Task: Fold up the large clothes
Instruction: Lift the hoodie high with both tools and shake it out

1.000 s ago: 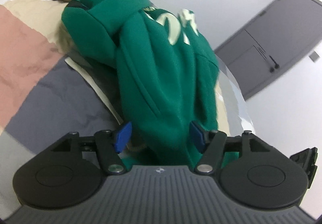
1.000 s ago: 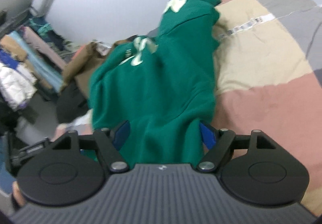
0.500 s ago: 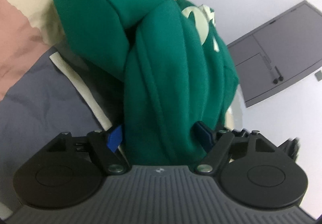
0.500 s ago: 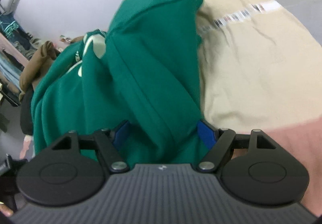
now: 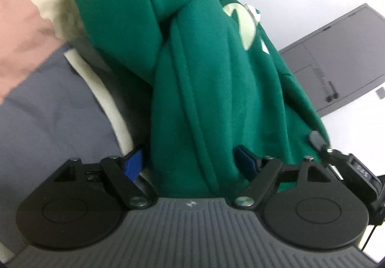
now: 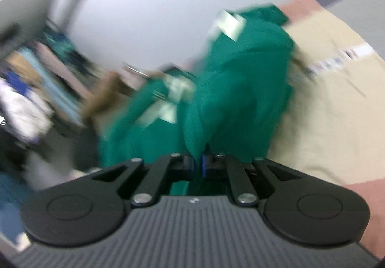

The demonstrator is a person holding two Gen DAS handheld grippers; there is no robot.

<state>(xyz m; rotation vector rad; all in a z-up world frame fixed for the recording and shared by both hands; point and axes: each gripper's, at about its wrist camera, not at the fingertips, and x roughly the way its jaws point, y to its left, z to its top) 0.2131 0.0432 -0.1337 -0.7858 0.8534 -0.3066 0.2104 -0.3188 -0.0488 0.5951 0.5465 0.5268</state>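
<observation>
A green hoodie [image 5: 216, 80] with pale lettering is bunched up over the patchwork bedspread [image 5: 48, 109]. My left gripper [image 5: 190, 164] stands open, its blue pads on either side of a thick fold of the hoodie. In the blurred right wrist view, my right gripper [image 6: 197, 165] is shut on a fold of the same hoodie [image 6: 235, 99], which rises away from it above the bed [image 6: 336, 111].
A grey door [image 5: 341, 63] stands in the white wall behind the hoodie. The other gripper's tip [image 5: 320, 140] shows at the right of the left wrist view. A brown garment [image 6: 105, 97] and a blurred clothes pile [image 6: 26, 99] lie left of the bed.
My right gripper has closed on the hoodie fold and swung, blurring its view. The left gripper has stayed open around the cloth and moved closer to it.
</observation>
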